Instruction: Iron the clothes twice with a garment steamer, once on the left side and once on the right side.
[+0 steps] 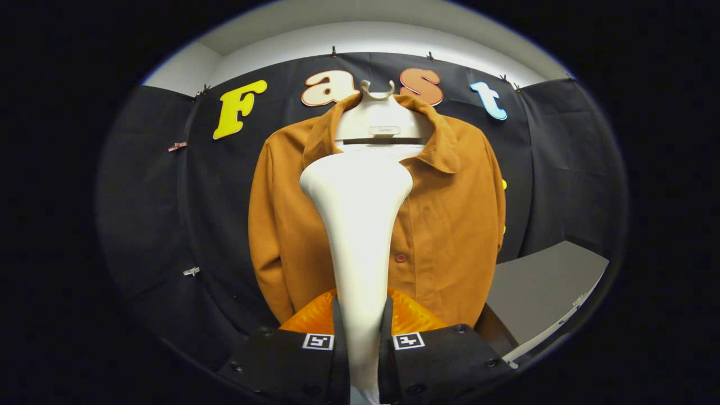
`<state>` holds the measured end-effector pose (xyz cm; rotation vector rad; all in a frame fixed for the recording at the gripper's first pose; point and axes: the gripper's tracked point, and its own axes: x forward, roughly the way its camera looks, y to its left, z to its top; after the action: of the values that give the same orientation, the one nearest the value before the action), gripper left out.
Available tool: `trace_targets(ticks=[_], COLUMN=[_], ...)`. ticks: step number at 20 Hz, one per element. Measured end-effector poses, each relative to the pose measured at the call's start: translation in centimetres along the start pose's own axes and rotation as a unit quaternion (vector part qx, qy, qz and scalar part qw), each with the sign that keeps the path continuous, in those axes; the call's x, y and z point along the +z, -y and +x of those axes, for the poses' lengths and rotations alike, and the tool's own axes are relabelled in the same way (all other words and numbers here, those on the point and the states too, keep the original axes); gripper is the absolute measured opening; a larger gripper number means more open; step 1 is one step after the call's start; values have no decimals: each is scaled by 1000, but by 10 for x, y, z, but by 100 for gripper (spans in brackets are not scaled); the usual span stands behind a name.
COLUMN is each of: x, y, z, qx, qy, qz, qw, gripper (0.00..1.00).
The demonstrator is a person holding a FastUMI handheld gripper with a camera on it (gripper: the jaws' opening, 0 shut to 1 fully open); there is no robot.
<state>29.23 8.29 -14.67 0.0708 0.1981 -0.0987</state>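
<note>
Before the shirt [450, 225], claw [363, 337] clamped on steamer [357, 225]; keep head flat against cloth, stroke slowly down one side.

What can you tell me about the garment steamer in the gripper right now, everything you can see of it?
The garment steamer is cream-white, smooth plastic by the look of it. Its slim handle rises upright between the gripper fingers, both pressing on it, and flares into a broad rounded head. The head sits in front of the orange-brown shirt, at its open collar below the hanger. Whether it touches the cloth I cannot tell.
</note>
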Motion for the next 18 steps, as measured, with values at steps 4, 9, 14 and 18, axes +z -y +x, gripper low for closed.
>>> trace_targets(ticks=[4,9,14,18], x=[-20,-39,-55,-78], y=[-14,-14,-10,-8], z=[28,44,50,51], qx=[-8,-22,-33,-37], qy=[-7,-15,-20,-23], qz=[-21,-38,-39,-29], qw=[1000,999,998,999], gripper=[23,23,23,23])
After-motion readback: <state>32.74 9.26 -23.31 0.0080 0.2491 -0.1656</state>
